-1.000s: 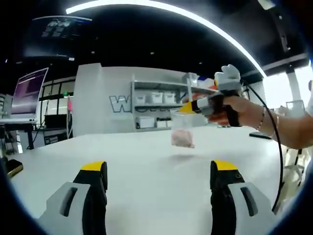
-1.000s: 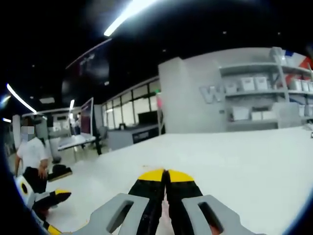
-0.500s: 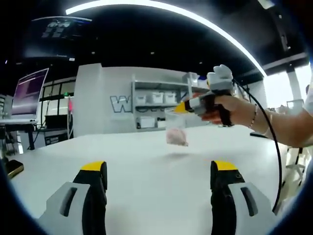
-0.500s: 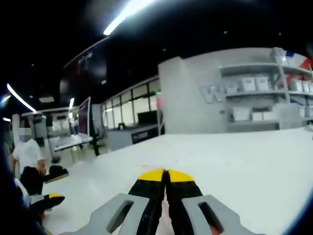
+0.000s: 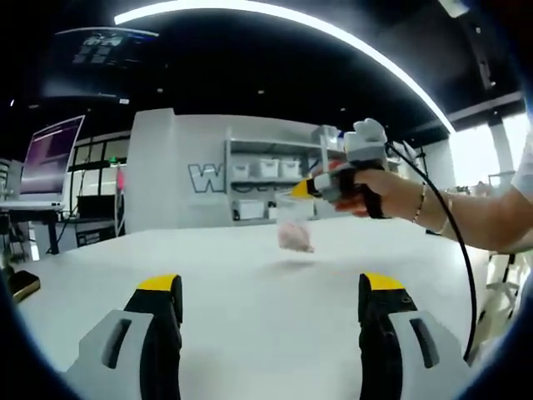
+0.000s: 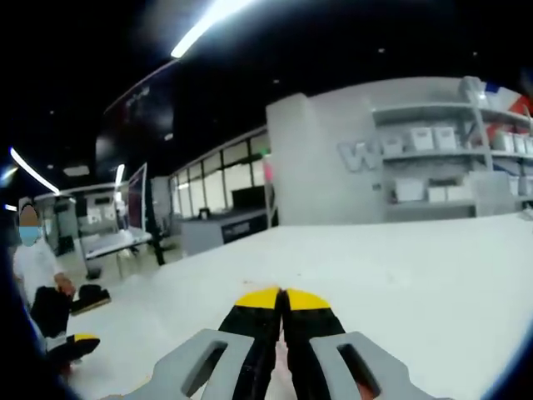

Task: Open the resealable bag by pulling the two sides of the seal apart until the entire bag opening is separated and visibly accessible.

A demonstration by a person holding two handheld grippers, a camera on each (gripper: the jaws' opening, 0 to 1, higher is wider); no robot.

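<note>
Bag [image 5: 295, 234] hangs pinched in right tool [image 5: 296, 188]; seal too small/blurry.

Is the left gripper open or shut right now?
Open: the left gripper has its two fingers standing wide apart, nothing between them.
</note>
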